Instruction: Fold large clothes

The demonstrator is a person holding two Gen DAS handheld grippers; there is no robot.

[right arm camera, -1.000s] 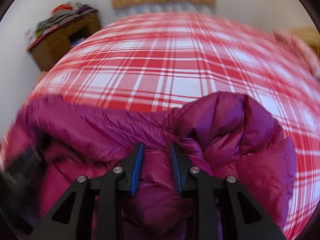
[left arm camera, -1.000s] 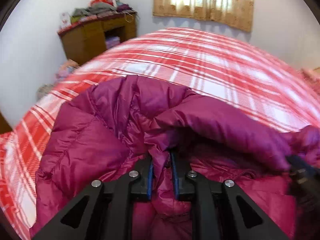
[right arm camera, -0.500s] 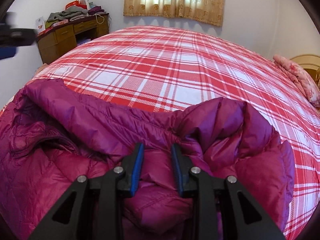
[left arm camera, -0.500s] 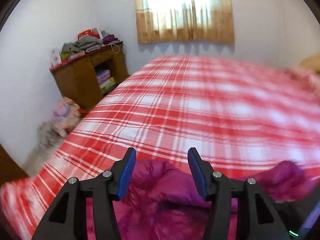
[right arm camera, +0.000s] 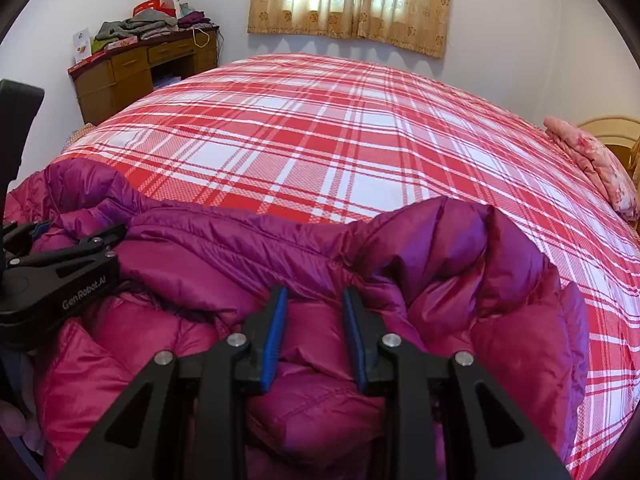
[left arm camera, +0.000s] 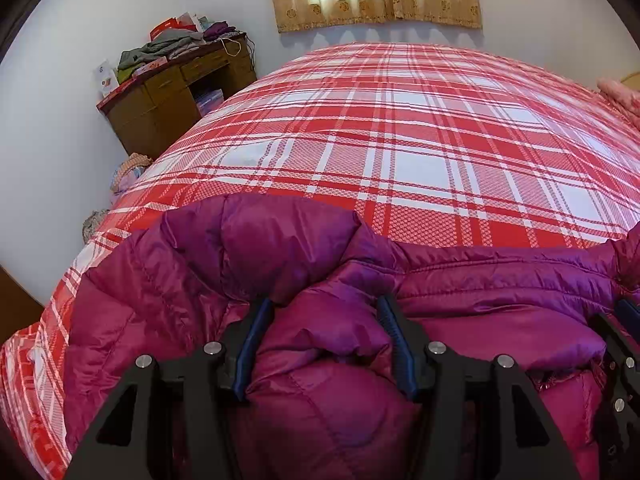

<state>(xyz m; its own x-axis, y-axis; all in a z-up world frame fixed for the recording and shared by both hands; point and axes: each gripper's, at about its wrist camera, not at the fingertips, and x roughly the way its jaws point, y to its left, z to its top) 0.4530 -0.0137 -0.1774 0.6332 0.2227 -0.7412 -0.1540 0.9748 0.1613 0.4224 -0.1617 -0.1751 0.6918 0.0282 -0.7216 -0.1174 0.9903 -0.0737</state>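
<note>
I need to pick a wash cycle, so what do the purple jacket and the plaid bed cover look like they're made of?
The purple jacket looks like thin, shiny synthetic shell, likely nylon, over puffy fill: glossy highlights, stitched quilt lines. The plaid bed cover looks like matte woven cloth, maybe cotton: no sheen, fine printed check.

Left tool [left arm camera: 324, 320] low and level, fingers spread wide with puffy fabric bulging between them; right tool [right arm camera: 314, 312] beside it, parallel, fingers at a narrower gap pressed into a fabric fold.

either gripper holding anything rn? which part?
Right gripper pinches the purple jacket at a puffy fold. Left gripper is open around another fold, not clamped.
</note>
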